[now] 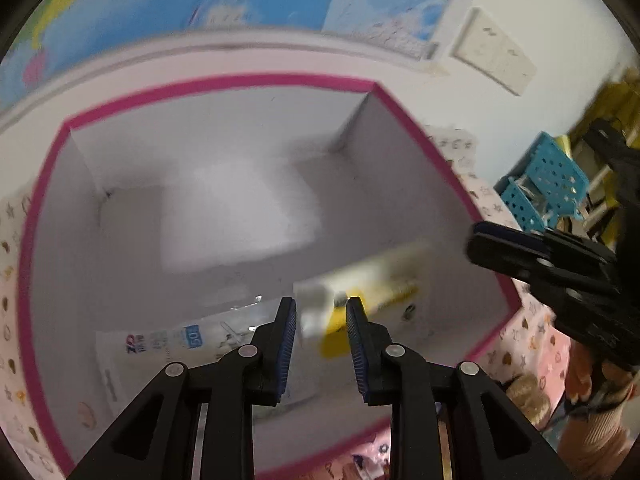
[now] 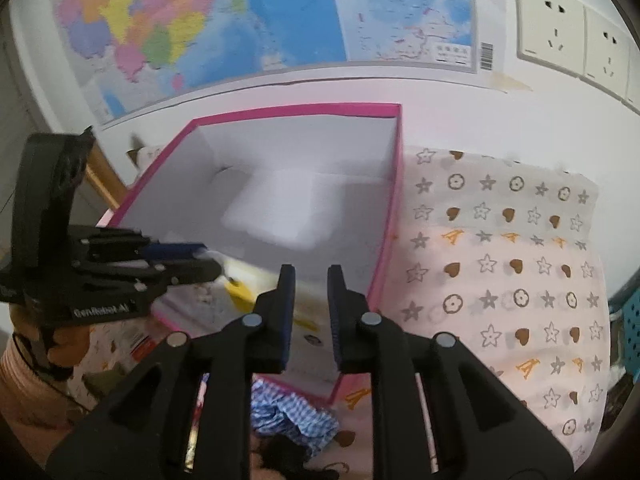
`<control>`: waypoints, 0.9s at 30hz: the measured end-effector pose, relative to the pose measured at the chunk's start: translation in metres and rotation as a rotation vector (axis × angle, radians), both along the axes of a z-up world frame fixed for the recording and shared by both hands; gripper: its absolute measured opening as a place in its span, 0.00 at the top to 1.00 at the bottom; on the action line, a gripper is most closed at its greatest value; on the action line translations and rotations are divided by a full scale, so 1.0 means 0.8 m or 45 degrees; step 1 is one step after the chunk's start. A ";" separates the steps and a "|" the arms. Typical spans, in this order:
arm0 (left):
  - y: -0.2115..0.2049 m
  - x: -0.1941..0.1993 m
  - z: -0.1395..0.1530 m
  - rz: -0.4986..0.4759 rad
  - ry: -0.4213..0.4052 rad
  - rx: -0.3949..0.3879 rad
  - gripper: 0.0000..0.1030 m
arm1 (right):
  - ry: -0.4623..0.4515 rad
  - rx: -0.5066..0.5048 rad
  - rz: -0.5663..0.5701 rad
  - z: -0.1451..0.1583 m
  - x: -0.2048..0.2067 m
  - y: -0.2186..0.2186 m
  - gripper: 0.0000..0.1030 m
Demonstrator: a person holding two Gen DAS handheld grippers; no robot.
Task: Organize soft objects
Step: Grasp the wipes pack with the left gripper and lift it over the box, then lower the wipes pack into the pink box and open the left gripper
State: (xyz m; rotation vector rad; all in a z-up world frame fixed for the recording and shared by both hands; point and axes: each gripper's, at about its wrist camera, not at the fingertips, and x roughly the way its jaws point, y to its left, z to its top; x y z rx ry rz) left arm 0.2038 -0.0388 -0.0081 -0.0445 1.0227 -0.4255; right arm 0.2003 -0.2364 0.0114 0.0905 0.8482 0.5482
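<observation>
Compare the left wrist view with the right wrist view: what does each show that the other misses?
Only the left wrist view shows the clear printed packet lying in the near part of the pink-rimmed box.

Only the right wrist view shows the wall sockets, the blue checked cloth outside the box's near corner, and the coloured side of the wall map.

Both show the box, the white pad on its floor, the yellow-and-white packet, the patterned cloth, and both grippers: left gripper, right gripper, open and empty.
</observation>
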 end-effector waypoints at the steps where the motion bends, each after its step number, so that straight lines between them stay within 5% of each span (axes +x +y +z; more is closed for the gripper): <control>1: 0.000 0.005 -0.005 0.011 0.025 -0.006 0.75 | -0.007 0.014 -0.006 0.001 0.000 0.000 0.80; 6: 0.006 0.006 -0.011 0.067 0.029 -0.006 0.74 | -0.041 0.027 0.017 0.008 -0.013 0.002 0.79; 18: 0.018 -0.076 0.047 0.058 -0.288 0.013 0.62 | -0.138 0.178 0.122 0.042 -0.079 -0.015 0.66; 27: 0.029 -0.134 0.058 0.017 -0.358 -0.029 0.58 | -0.130 0.185 0.129 0.034 -0.123 -0.028 0.56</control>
